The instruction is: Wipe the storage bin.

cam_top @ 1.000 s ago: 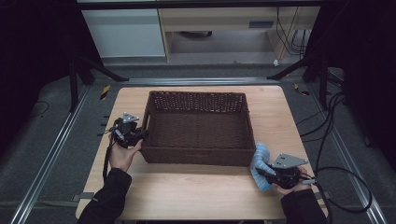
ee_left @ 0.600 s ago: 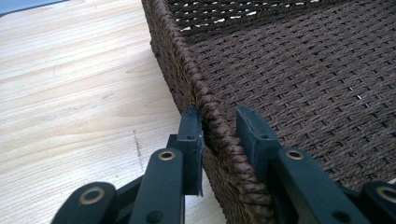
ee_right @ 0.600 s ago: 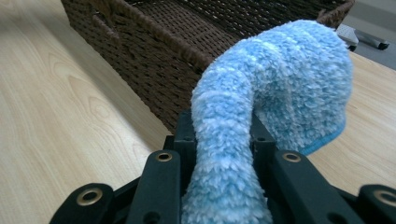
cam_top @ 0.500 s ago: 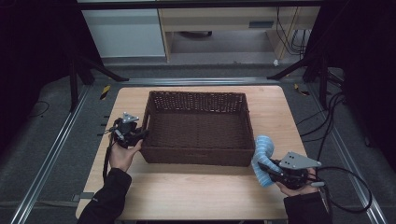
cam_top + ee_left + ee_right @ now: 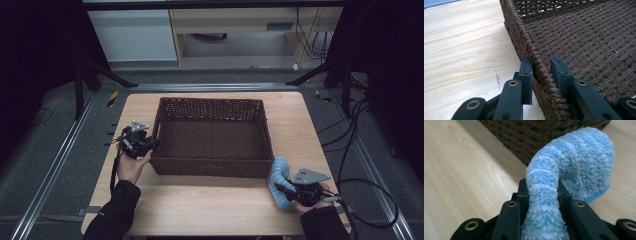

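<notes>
A dark brown wicker basket (image 5: pixel 210 167) stands in the middle of the wooden table (image 5: pixel 200 210). My left gripper (image 5: pixel 151 145) is at the basket's left wall. In the left gripper view the jaws of this gripper (image 5: pixel 541 65) sit on either side of the braided rim (image 5: pixel 524 32) and are shut on it. My right gripper (image 5: pixel 283 190) is at the basket's front right corner, shut on a fluffy light blue sock (image 5: pixel 279 175). In the right gripper view the sock (image 5: pixel 579 157) rises from between the jaws of this gripper (image 5: pixel 543 186) and curls over beside the basket wall (image 5: pixel 536 135).
The basket's inside is bare wicker. Light wood lies in front of the basket and to both sides. Cables (image 5: pixel 360 150) trail off the right edge of the table. Metal rails (image 5: pixel 60 165) run along the floor, and cabinets (image 5: pixel 135 35) stand behind.
My right gripper swung a little to the right with the sock, then came back left. The sock now hangs longer along the basket's corner. The left gripper has stayed on the rim.
</notes>
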The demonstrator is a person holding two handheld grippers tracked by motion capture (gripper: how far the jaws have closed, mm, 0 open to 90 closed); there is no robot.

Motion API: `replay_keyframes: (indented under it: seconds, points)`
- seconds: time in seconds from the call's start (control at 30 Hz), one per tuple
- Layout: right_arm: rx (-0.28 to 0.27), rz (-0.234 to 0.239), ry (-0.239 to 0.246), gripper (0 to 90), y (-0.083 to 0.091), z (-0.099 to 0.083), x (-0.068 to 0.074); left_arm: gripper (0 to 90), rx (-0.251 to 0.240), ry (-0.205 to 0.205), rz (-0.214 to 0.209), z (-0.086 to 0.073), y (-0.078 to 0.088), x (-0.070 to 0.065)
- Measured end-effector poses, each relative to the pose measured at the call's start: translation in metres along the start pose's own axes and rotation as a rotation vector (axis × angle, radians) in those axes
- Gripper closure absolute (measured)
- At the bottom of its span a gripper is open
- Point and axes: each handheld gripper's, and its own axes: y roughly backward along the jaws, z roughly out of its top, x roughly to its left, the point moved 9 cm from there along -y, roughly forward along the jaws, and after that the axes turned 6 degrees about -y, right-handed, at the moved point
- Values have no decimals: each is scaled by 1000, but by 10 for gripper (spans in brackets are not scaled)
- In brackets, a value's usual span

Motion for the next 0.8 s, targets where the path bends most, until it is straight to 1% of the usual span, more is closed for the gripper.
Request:
replay_keyframes:
  seconds: [0.07,0.13,0.17,0.27,0.33,0.43,0.5,0.6,0.67,0.73,0.8]
  points:
    - [-47,-31,-14,720,10,6,-9,714,-1,1,-1,0,0,0]
    - [-85,-63,-45,719,20,10,-19,714,-1,1,-1,0,0,0]
    - [-106,-104,-73,718,27,9,-29,714,-1,1,-2,0,0,0]
    - [-107,-169,-125,716,34,3,-45,714,-1,1,-2,0,0,0]
    - [-101,-196,-160,712,37,-3,-53,714,-1,2,-2,0,0,0]
    - [-89,-204,-186,705,36,-12,-60,713,-1,2,-4,0,0,0]
    - [-82,-207,-195,702,34,-15,-62,713,-2,3,-5,0,0,0]
    - [-74,-196,-209,696,30,-20,-64,713,-1,2,-5,0,0,0]
    - [-55,-194,-215,687,27,-24,-66,713,-1,2,-5,0,0,0]
    - [-58,-192,-225,676,26,-26,-67,713,-1,2,-5,0,0,0]
    - [-58,-200,-223,649,27,-26,-67,712,-2,3,-6,0,0,0]
